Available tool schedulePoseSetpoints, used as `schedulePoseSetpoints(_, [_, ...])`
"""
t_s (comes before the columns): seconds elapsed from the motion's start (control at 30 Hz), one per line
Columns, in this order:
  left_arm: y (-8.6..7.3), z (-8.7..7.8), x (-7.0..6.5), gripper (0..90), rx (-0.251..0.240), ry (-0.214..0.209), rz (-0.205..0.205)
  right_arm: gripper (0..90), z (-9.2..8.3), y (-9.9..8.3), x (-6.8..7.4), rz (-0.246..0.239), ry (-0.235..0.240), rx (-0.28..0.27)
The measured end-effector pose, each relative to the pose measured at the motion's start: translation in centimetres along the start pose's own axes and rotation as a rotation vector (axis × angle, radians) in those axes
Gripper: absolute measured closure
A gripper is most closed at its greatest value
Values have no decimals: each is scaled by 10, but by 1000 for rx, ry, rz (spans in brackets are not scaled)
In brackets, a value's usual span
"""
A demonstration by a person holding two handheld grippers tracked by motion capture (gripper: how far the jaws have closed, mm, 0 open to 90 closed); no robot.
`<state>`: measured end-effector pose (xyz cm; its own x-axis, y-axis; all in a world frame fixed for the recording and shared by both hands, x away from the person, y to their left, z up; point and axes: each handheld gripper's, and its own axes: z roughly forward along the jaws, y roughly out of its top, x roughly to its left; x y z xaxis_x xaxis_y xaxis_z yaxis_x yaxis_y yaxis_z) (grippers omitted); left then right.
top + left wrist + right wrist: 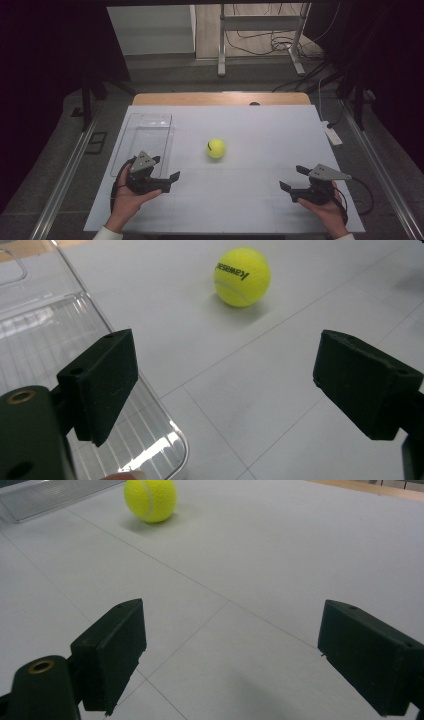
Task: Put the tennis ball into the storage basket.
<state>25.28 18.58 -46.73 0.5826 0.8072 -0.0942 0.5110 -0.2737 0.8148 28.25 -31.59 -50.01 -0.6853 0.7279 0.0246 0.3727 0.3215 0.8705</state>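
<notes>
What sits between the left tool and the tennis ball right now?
Nothing: in the left gripper view, bare white table runs from the open left tool to the tennis ball.

Fuzzy felt tennis ball (216, 148), glossy ribbed clear-plastic tray (148, 131), smooth matt white tabletop (260, 200).

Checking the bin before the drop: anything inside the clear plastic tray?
The clear ribbed plastic tray looks empty; the white table shows through its floor. The left gripper covers its near end in the high view. The yellow tennis ball sits outside it.
</notes>
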Motion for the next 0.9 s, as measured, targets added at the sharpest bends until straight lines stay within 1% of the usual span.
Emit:
schedulePoseSetpoints(0.17, [7, -2, -1, 118, 2, -7, 5, 125, 0, 0, 0, 0, -2, 5])
schedulePoseSetpoints(0.37, [12, -1, -2, 119, 10, -10, 13, 125, 1, -1, 0, -4, -2, 9])
schedulePoseSetpoints(0.53, [18, 0, -4, 119, 14, -14, 20, 125, 2, -1, 0, -5, -3, 11])
schedulePoseSetpoints(0.77, [29, 3, -6, 119, 27, -23, 39, 124, 2, -1, 0, -7, 0, 14])
schedulePoseSetpoints(0.9, [34, 6, -9, 121, 42, -28, 49, 124, 2, -1, 0, -7, 2, 18])
